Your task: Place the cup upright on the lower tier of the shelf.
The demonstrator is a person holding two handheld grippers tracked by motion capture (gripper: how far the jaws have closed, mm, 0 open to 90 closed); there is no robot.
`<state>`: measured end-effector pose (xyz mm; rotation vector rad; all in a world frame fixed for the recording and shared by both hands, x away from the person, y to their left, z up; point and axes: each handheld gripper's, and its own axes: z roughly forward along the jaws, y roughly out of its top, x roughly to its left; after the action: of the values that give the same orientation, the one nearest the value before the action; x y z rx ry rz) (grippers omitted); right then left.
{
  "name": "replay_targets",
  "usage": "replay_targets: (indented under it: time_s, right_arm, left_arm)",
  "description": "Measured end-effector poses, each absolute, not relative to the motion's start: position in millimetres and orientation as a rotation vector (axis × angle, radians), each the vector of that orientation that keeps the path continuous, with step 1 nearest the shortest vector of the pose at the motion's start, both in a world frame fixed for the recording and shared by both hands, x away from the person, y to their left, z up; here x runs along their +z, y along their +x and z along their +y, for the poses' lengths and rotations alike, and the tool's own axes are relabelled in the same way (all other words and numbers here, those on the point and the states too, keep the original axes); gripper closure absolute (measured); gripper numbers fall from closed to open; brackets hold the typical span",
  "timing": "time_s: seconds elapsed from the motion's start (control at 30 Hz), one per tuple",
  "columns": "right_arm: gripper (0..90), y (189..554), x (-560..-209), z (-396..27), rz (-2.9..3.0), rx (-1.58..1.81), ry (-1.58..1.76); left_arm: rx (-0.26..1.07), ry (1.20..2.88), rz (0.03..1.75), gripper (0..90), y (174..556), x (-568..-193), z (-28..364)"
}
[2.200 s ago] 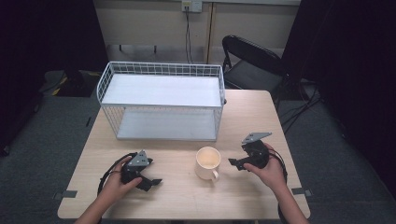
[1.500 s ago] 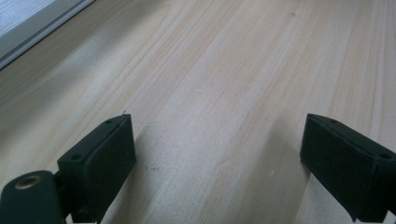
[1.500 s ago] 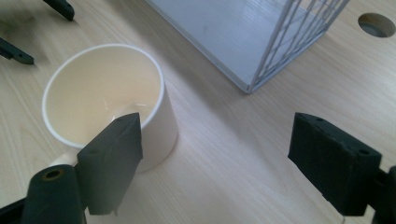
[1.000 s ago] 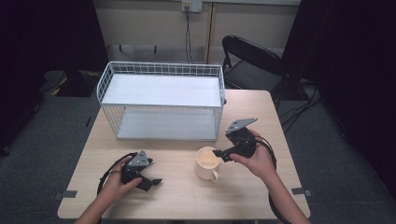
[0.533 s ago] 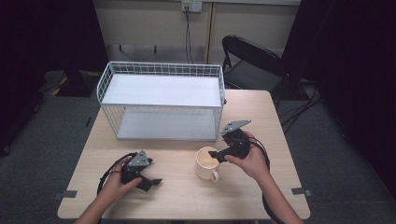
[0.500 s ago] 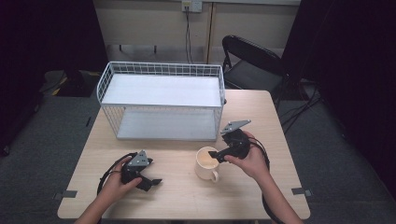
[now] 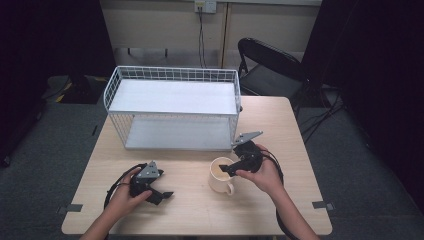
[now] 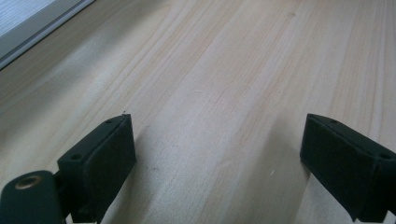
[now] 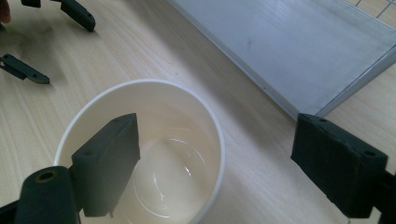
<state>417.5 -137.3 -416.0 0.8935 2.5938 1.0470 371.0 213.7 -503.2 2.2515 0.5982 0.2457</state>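
This looks like a lab or recording studio rather than a home: a plain light-wood table (image 7: 200, 210) stands on grey carpet, ringed by black curtains that shut out the room. Behind it runs a bare pale wall with a socket and a cable (image 7: 201, 30) hanging down, and a black folding chair (image 7: 265, 65) stands at the far side. Tape marks (image 7: 74, 207) sit at the table's near corners (the kind used to fix a position).
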Motion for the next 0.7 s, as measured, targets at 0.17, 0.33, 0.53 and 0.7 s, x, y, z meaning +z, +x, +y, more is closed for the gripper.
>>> replay_targets:
  time_s: [0.17, 0.33, 0.53, 0.7]
  right_arm:
    - [20.7, 417.2, -420.3, -134.5, 2.610, 1.051, 0.894]
    - [24.8, 418.0, -423.0, -134.7, 2.609, 1.059, 0.915]
    - [33.4, 418.8, -428.2, -135.1, 2.609, 1.056, 0.943]
    - [41.1, 420.2, -432.6, -134.9, 2.603, 1.063, 0.975]
  left_arm:
    - [0.246, 2.252, 0.598, 9.9, 371.0, -503.2, 213.7]
    - [0.246, 2.252, 0.598, 9.9, 371.0, -503.2, 213.7]
    - [0.246, 2.252, 0.598, 9.9, 371.0, -503.2, 213.7]
    - [0.246, 2.252, 0.598, 9.9, 371.0, -503.2, 213.7]
